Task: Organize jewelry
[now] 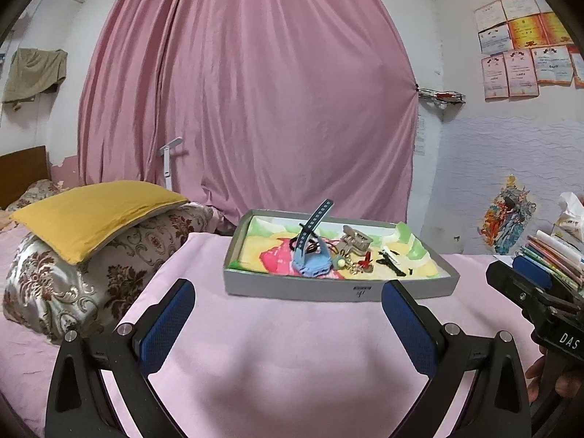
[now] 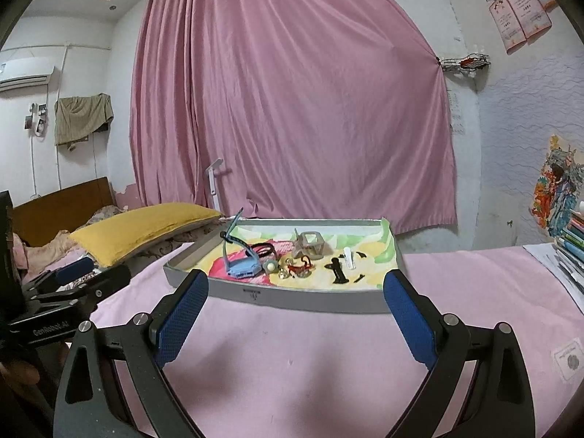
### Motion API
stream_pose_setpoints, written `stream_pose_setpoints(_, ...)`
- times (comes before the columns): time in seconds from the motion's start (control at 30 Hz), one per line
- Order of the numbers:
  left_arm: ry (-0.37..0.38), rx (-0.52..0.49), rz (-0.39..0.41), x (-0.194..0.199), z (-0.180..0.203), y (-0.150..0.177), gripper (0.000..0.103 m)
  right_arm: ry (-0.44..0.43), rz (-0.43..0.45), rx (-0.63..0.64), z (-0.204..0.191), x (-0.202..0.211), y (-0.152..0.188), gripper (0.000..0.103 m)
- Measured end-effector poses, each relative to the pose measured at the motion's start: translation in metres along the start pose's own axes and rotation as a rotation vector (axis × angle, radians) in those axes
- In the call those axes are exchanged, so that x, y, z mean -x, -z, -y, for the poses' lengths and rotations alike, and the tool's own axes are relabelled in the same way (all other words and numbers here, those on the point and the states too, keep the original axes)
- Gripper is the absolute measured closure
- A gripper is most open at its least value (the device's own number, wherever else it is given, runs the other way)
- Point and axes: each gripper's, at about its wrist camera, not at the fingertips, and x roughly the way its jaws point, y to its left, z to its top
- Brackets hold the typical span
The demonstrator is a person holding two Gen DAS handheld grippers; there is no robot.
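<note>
A grey shallow box (image 1: 292,286) (image 2: 310,299) with a colourful lining sits on the pink tablecloth ahead of both grippers. In it lie a blue watch with its strap up (image 1: 314,255) (image 2: 242,264), a beige hair claw (image 1: 354,241) (image 2: 310,242), a red trinket (image 1: 365,262) (image 2: 297,268), black hair clips (image 1: 392,264) (image 2: 337,272) and a white clip (image 2: 348,257). My left gripper (image 1: 288,303) is open and empty, just short of the box's near wall. My right gripper (image 2: 297,294) is open and empty at the near wall too.
A yellow pillow (image 1: 95,215) (image 2: 146,224) on patterned bedding lies to the left. Stacked books (image 1: 554,252) (image 2: 573,241) stand at the right edge. A pink curtain (image 1: 248,91) hangs behind. Each gripper shows in the other's view (image 1: 536,292) (image 2: 69,284).
</note>
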Motion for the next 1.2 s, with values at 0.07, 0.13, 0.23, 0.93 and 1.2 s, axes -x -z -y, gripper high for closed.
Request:
stream_pose_setpoints(0.07,-0.008,0.001,0.003,0.004,-0.003,0.004,0.0,0.003,-0.003,0.0,-0.001,0.004,0.005,0.009)
stream_pose_setpoints(0.13,-0.017,0.002,0.005,0.009,-0.005,0.008,0.0,0.005,-0.004,-0.001,-0.001,0.007,0.009,0.009)
stream_pose_setpoints(0.23,-0.024,0.004,0.003,0.014,-0.007,0.014,0.0,0.008,-0.009,-0.007,0.0,0.011,0.016,0.009)
stream_pose_setpoints(0.93,-0.032,0.002,0.022,0.02,-0.005,0.05,0.0,0.078,0.038,-0.011,0.004,0.031,0.052,0.002)
stream_pose_setpoints(1.2,-0.026,0.02,-0.004,0.014,-0.008,0.055,0.0,0.079,0.004,-0.01,0.001,0.017,0.06,0.001)
